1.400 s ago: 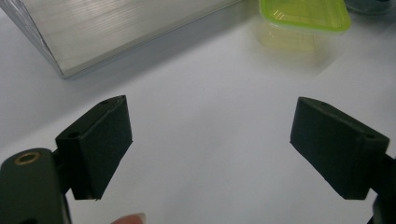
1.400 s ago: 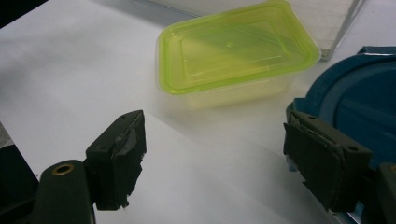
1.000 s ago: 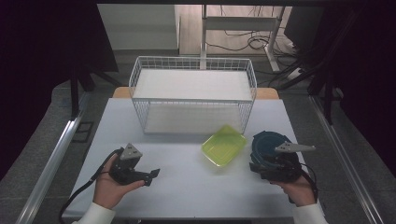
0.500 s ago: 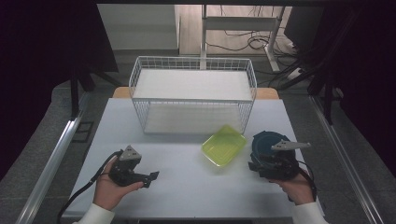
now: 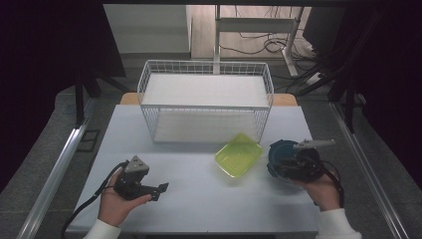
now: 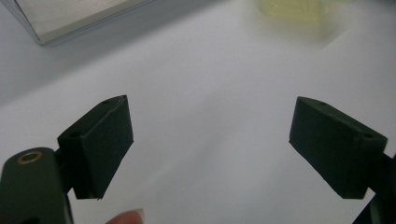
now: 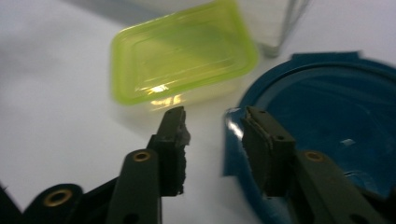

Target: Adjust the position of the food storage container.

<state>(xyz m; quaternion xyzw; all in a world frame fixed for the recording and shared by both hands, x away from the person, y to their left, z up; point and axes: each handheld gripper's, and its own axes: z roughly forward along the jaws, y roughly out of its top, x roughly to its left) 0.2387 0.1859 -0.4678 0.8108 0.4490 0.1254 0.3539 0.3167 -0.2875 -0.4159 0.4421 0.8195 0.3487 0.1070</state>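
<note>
Fingers of the right gripper (image 7: 212, 123) have just been closing astride the blue container (image 7: 327, 116) rim, not yet clamped, for lifting; left gripper (image 6: 210, 140) fingers are held wide, empty.

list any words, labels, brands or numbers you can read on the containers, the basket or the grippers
None can be read: no print shows on the yellow-green container, the blue round container, the white wire basket, the left gripper or the right gripper.
</note>
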